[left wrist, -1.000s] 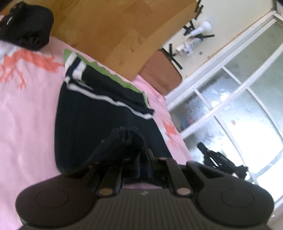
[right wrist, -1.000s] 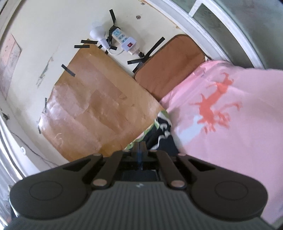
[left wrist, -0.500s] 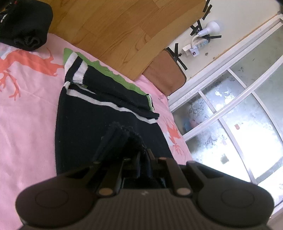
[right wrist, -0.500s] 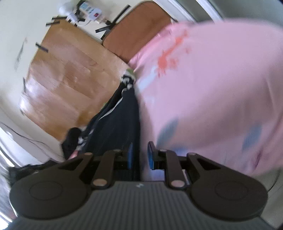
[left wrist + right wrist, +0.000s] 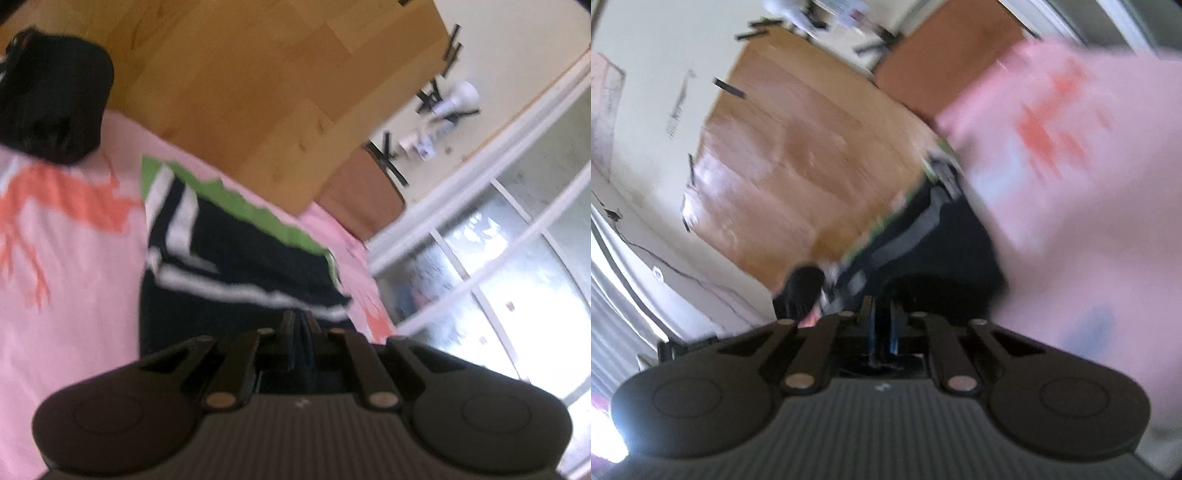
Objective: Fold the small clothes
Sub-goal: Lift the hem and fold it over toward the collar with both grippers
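While dark knit garment (image 5: 236,295) with green-white trim lies mid-fold on pink sheet (image 5: 74,295), left gripper (image 5: 298,325) closed, seemingly empty. Right gripper (image 5: 882,314) closed; dark cloth beyond tips, grip unclear. Next, probably: pinch near edge, carry over.

A: How is the left gripper (image 5: 298,325) sitting?

B: Its 2 fingers (image 5: 286,328) are lying pressed together, tilting a little downward, and no cloth is showing between the tips.

A: And the right gripper (image 5: 881,314)?

B: It is pointing close to level. Its 2 fingers (image 5: 868,317) are standing almost together, the narrow gap between them looking dark. The view is blurring, so whether anything is sitting in that gap cannot be told.
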`<state>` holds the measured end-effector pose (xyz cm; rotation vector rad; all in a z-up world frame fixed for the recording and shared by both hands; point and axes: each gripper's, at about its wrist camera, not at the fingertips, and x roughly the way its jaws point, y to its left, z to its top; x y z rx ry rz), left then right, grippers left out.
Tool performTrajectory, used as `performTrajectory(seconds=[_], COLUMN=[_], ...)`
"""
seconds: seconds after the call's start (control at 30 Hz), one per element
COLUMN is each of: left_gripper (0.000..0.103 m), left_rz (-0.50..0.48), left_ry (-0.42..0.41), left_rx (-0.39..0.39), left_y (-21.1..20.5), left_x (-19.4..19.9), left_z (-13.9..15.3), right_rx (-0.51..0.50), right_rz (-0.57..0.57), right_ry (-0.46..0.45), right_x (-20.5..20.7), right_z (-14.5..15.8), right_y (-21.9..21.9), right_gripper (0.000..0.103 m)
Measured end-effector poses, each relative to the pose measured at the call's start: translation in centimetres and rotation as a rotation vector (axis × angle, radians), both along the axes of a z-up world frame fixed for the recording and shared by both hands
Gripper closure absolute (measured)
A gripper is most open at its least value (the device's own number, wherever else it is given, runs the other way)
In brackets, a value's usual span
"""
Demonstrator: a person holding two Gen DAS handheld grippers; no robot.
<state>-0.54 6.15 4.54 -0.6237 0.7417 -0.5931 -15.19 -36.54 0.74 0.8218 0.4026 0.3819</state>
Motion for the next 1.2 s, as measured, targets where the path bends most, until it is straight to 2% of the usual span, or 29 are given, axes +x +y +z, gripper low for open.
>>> performTrajectory(seconds=[0.1, 0.17, 0.23, 0.3, 0.37, 0.4, 0.47, 0.5, 0.57, 0.67, 0.8, 0.83, 0.9, 0.93, 0.97, 1.0, 1.07, 1.1, 1.13, 1.2], left_gripper=[0.098, 0.098, 0.097, 0.091, 0.075, 0.071, 0.061, 0.059, 0.048, 0.043, 0.043, 0.047, 0.066, 0.083, 0.092, 0.093, 0.096, 0.096, 0.096, 0.096], left_rz=[0.053, 0.065, 0.054, 0.055, 0.068, 0.073, 0.069, 0.055, 0.012, -0.036, -0.098, -0.115, -0.143, -0.147, -0.140, -0.116, -0.041, -0.002, 0.046, 0.112], left_ry=[0.013, 0.039, 0.060, 0.042, 0.033, 0.037, 0.057, 0.071, 0.095, 0.120, 0.142, 0.145, 0.151, 0.140, 0.122, 0.093, 0.006, -0.071, -0.190, -0.319], left_rx=[0.088, 0.106, 0.106, 0.146, 0.178, 0.185, 0.188, 0.181, 0.153, 0.122, 0.023, 0.005, 0.003, 0.022, 0.039, 0.050, 0.024, 0.016, 0.045, 0.101], left_y=[-0.7, -0.8, -0.6, 0.0, 1.0, 1.6, 2.4, 2.5, 2.4, 1.8, 1.3, 1.0, 0.0, -0.5, -0.8, -0.8, -0.1, 0.4, 0.7, 0.7], left_x=[3.2, 4.1, 3.8, 2.7, 1.7, 1.2, 0.5, 0.3, 0.0, -0.8, -2.2, -2.6, -3.1, -3.3, -3.3, -3.3, -3.2, -3.5, -4.2, -5.2], left_z=[-0.7, -1.4, -2.1, -2.2, -2.2, -2.3, -2.7, -2.9, -3.1, -3.5, -3.9, -4.1, -4.5, -4.6, -4.5, -4.2, -3.1, -2.3, -1.3, -0.8], right_rx=[-0.045, -0.085, -0.180, -0.233, -0.245, -0.228, -0.213, -0.213, -0.216, -0.247, -0.293, -0.293, -0.296, -0.297, -0.292, -0.283, -0.270, -0.263, -0.256, -0.247], right_rz=[-0.018, -0.041, -0.104, -0.142, -0.142, -0.126, -0.119, -0.118, -0.108, -0.107, -0.111, -0.113, -0.117, -0.119, -0.120, -0.122, -0.125, -0.124, -0.123, -0.122], right_ry=[-0.045, -0.035, 0.030, 0.128, 0.196, 0.185, 0.162, 0.158, 0.152, 0.136, 0.111, 0.109, 0.102, 0.098, 0.094, 0.087, 0.083, 0.083, 0.081, 0.079], right_x=[5.9, 10.8, 15.8, 19.1, 19.7, 19.1, 17.6, 17.1, 16.2, 14.9, 14.9, 14.8, 15.1, 15.0, 15.1, 15.1, 15.0, 15.0, 15.0, 15.0], right_z=[2.9, 4.1, 4.0, 2.4, 0.9, 0.4, -0.2, -0.4, -0.6, -0.4, -0.8, -0.8, -1.0, -1.2, -1.4, -1.6, -1.7, -1.7, -1.8, -1.8], right_y=[-0.2, -0.1, 0.2, 0.0, -0.5, -0.8, -1.3, -1.4, -1.6, -1.0, 0.4, 0.6, 0.8, 0.9, 0.9, 0.9, 0.8, 0.7, 0.6, 0.5], right_gripper=[0.093, 0.093, 0.091, 0.083, 0.074, 0.066, 0.061, 0.061, 0.060, 0.058, 0.058, 0.058, 0.058, 0.058, 0.058, 0.058, 0.058, 0.058, 0.058, 0.058])
